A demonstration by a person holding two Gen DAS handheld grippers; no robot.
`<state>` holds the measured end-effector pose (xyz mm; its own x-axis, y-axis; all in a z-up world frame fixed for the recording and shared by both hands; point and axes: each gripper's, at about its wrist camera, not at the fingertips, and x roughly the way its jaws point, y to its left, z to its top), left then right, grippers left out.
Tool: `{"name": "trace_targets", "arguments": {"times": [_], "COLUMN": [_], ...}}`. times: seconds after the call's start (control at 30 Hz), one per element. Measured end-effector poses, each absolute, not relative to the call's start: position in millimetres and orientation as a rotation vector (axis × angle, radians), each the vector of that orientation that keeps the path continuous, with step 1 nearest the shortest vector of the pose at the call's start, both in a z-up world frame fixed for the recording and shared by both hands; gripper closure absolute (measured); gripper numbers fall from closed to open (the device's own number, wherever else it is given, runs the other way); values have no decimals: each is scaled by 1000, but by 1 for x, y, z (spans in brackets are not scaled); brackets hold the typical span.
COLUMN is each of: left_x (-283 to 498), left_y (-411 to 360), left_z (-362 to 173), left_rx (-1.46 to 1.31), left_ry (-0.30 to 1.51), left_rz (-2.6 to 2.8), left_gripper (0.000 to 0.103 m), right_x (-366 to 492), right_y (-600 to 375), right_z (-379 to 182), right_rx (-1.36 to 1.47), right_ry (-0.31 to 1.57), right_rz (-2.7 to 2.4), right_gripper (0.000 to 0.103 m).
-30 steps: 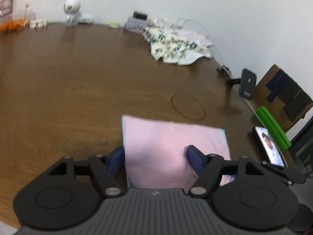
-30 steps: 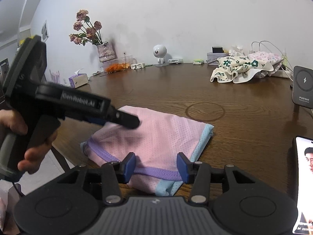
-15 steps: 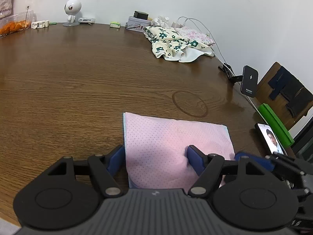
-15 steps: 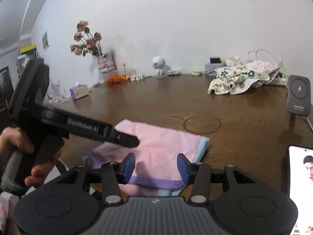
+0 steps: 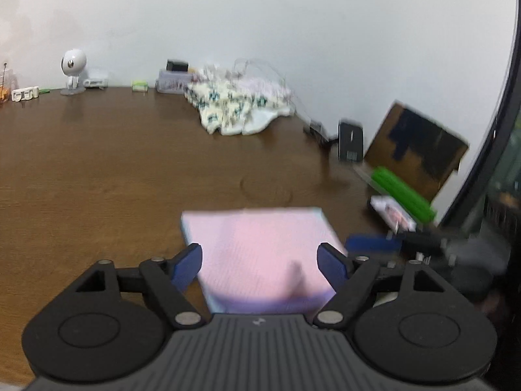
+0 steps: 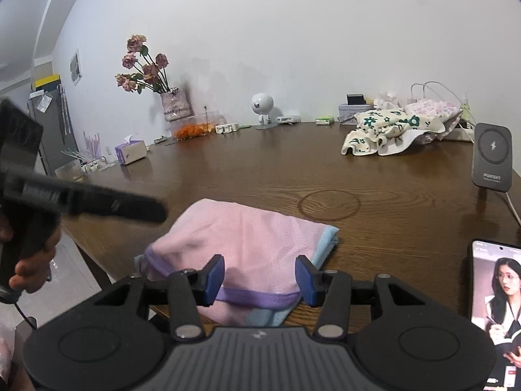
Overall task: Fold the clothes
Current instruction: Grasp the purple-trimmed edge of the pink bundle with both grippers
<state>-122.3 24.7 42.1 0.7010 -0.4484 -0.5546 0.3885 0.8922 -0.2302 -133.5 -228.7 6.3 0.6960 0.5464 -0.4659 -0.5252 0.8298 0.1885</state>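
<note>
A folded pink garment (image 5: 263, 254) (image 6: 247, 247) with purple and light blue trim lies flat on the brown wooden table (image 5: 97, 169) near its front edge. My left gripper (image 5: 260, 265) hovers open just above the garment's near end, with nothing between its fingers. My right gripper (image 6: 260, 275) is open too, at the garment's purple-trimmed edge, not touching it. In the right wrist view the left gripper (image 6: 143, 210) reaches in from the left, held by a hand (image 6: 29, 270). A heap of unfolded floral clothes (image 5: 234, 110) (image 6: 390, 130) sits at the far side.
A phone (image 6: 495, 312) with a lit screen lies at the right, near a black charging stand (image 6: 491, 159). A flower vase (image 6: 174, 106), tissue box (image 6: 130, 151), small white robot figure (image 6: 262, 106) and a tray of orange things (image 6: 193, 128) line the far edge. A chair back (image 5: 420, 150) stands beyond.
Both grippers have pulled back and tilted up a little from the garment. The left wrist view is blurred with motion now. The garment has not moved.
</note>
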Motion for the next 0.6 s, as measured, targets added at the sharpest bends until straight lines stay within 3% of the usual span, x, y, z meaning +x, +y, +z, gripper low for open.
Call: {"name": "trace_targets", "arguments": {"times": [0.1,0.2,0.27,0.6], "left_x": [-128,-134,-138,-137], "left_y": [23,21,20,18], "left_z": [35,28,23,11], "left_rx": [-68,-37,-16,68], "left_ry": [661,679,691,729], "left_rz": [-489,-511,-525,-492], "left_gripper": [21,12,12,20], "right_x": [-135,-139,-140,-142], "right_y": [-233,-236,-237,-233], "right_z": [5,7,7,3], "right_rx": [39,28,15,-20], "right_ry": [541,528,524,550], "right_rz": [592,603,612,635], "right_gripper": [56,53,49,49]}}
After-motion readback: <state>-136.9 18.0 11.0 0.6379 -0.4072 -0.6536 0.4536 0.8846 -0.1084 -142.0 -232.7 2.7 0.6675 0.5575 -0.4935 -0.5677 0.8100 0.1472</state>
